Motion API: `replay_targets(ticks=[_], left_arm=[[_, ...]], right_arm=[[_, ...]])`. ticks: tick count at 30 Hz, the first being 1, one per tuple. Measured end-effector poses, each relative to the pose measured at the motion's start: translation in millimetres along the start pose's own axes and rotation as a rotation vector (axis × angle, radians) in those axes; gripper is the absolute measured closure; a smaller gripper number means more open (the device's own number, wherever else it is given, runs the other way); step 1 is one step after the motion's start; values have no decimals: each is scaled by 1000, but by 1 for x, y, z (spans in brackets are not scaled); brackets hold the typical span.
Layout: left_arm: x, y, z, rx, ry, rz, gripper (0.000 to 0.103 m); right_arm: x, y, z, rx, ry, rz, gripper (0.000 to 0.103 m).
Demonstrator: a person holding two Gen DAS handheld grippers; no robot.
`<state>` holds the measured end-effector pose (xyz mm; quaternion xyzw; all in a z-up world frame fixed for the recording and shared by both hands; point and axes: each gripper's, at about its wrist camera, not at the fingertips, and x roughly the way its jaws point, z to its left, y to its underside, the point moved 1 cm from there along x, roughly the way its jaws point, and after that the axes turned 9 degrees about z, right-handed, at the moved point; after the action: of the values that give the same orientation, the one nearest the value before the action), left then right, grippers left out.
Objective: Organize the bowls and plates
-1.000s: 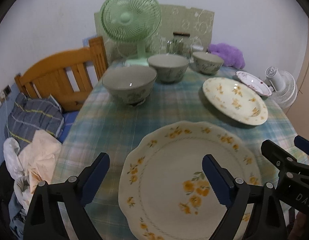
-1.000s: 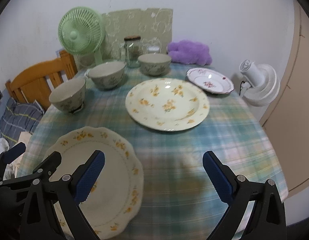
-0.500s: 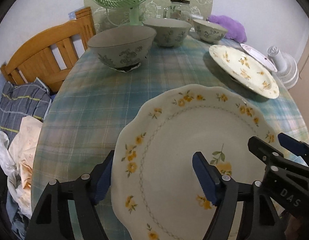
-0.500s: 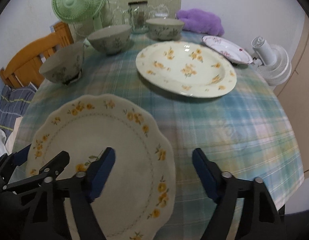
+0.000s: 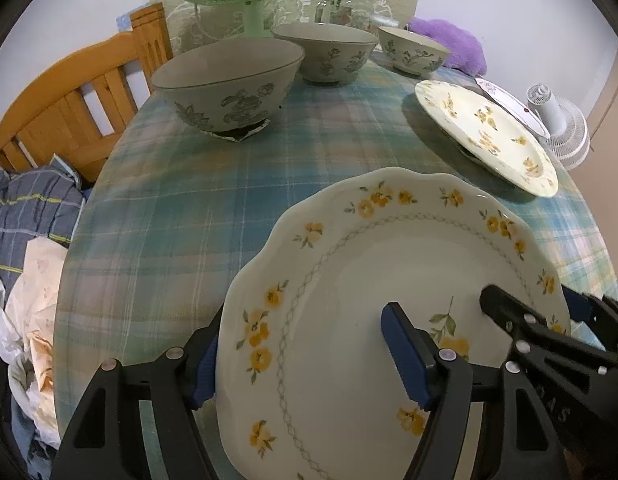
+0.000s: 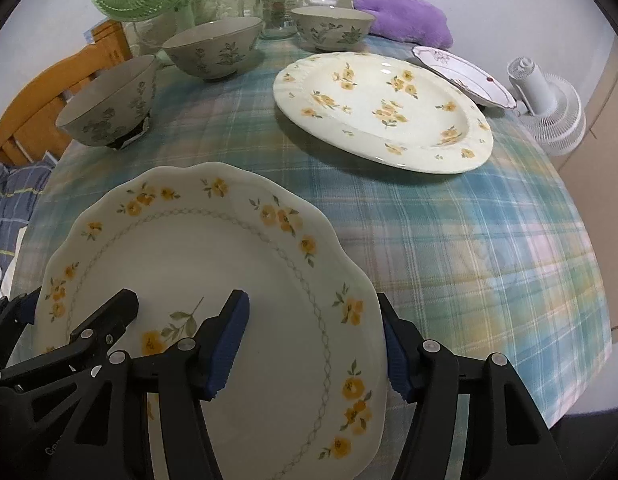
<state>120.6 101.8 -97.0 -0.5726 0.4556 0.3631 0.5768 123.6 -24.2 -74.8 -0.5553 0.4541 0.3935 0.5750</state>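
At the near edge of the desk [image 6: 449,240] lies a scalloped plate [image 5: 389,280] w/ yellow flowers, flat on the plaid cloth. Left tongs [image 5: 305,356] straddle its left rim: one pad outside the edge, the other over the plate's inside; jaws closing, can't tell if pads touch yet. Right tongs [image 6: 313,344] straddle the right rim the same way, also closing. Farther back: bigger flowered plate [image 6: 385,108], small pink-trimmed plate [image 6: 465,72], 3 bowls [image 5: 229,80] in a row, well apart from both tongs.
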Motion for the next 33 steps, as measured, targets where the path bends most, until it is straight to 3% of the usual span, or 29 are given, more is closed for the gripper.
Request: replay_targets(ticks=[8,16,20,33], left_arm=[[-21,-18,0,14,44,26,30],[-34,-25,-20,58,36,-25,30],[-37,-28,-31,-7,20,-26,30],[-44,-29,-104,-54,-14,-52,30]], right_arm=[[-25,-10,3,0,33,-3,38],[-44,-17,-17,66,31,-38,38],[-42,-16,-26,27,15,-55,38],[-51,-27,-100,-41,-24,-82,38]])
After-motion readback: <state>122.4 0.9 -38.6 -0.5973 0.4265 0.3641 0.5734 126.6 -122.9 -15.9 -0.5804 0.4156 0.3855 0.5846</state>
